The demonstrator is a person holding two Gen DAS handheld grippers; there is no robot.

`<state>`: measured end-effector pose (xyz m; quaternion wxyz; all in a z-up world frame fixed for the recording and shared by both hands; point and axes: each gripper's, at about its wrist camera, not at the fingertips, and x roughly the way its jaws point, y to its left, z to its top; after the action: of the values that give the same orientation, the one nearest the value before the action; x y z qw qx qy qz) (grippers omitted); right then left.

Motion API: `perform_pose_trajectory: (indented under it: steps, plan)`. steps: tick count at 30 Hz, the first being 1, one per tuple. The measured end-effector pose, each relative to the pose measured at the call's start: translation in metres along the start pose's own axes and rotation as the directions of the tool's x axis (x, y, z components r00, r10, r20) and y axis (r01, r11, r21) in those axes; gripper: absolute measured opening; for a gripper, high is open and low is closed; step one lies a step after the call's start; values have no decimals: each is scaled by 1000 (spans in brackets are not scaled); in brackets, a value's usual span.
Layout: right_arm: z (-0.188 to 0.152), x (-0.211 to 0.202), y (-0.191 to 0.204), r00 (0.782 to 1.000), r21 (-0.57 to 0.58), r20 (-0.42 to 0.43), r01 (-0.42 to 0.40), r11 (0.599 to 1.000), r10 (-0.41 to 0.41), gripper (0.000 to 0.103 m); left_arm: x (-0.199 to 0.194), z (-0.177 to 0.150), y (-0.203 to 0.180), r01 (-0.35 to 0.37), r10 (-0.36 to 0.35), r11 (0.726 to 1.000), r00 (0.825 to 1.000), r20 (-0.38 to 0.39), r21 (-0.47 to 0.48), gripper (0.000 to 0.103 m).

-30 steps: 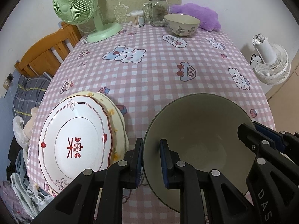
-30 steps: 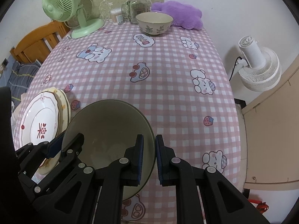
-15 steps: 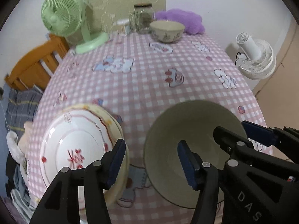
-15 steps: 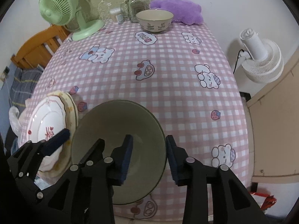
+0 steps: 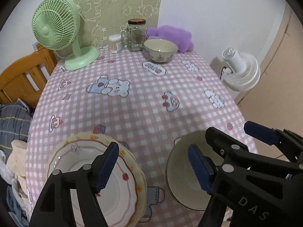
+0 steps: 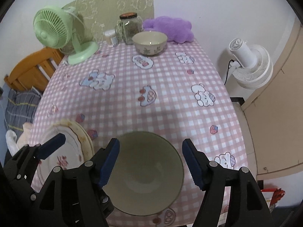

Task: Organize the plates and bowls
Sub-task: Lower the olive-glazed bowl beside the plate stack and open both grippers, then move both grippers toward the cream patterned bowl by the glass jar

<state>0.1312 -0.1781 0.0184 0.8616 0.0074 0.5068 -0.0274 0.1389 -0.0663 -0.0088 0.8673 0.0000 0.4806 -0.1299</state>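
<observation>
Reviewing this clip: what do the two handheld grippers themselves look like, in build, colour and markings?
Both are matte black plastic: the left gripper and the right gripper each carry two angular, open-framed fingers with silver pivot pins and ridged dark-blue pads. White "DAS" lettering marks the right gripper's body. No cables or sleeves show.

On the checked tablecloth (image 5: 144,102) stand 2 bowls (image 6: 145,174) (image 6: 150,43), 2 stacked plates (image 5: 106,185), 1 green fan (image 5: 56,32), 1 glass jar (image 5: 136,35); 1 white fan (image 5: 240,71) beside the table.
</observation>
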Motion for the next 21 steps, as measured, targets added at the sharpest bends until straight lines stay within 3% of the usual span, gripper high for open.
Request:
perform_pose_trajectory:
  steps: [10, 21]
  plan:
    - [46, -27, 18, 993, 45, 111, 32, 998, -37, 72, -22, 52, 10, -1, -1, 999, 997, 80, 34, 77]
    - [119, -24, -9, 985, 18, 173, 8, 1000, -11, 72, -12, 119, -11, -66, 65, 998, 987, 146, 0, 77]
